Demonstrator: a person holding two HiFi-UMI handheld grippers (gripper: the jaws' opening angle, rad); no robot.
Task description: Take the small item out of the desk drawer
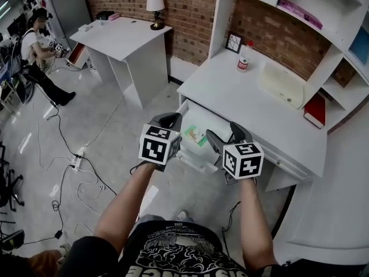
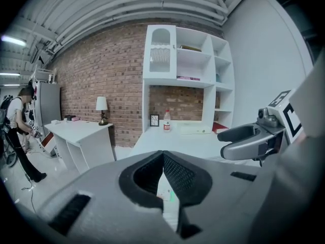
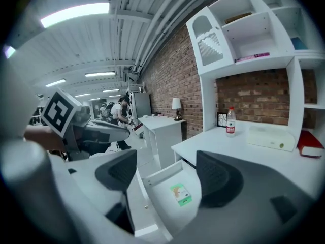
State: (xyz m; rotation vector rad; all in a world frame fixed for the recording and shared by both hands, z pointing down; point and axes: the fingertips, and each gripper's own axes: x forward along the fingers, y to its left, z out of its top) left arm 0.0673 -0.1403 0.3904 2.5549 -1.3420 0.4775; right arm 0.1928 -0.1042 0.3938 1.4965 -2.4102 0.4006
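The white desk (image 1: 248,100) has its drawer (image 1: 203,120) pulled out. A small green-and-white item (image 1: 196,137) lies flat on the drawer's floor. Both grippers hover over the drawer's front. My left gripper (image 1: 167,120) is at the drawer's left front corner, its pads (image 2: 175,172) meeting at the tips with nothing held. My right gripper (image 1: 226,136) stands open just to the right. In the right gripper view the item (image 3: 180,193) shows down between the spread jaws of the right gripper (image 3: 167,176), untouched.
On the desk stand a bottle (image 1: 244,56), a small picture frame (image 1: 233,41), a pale box (image 1: 282,84) and a red book (image 1: 315,109). A second white desk (image 1: 118,36) with a lamp (image 1: 155,7) is behind. Cables (image 1: 75,160) cross the floor. A person (image 1: 34,45) is far left.
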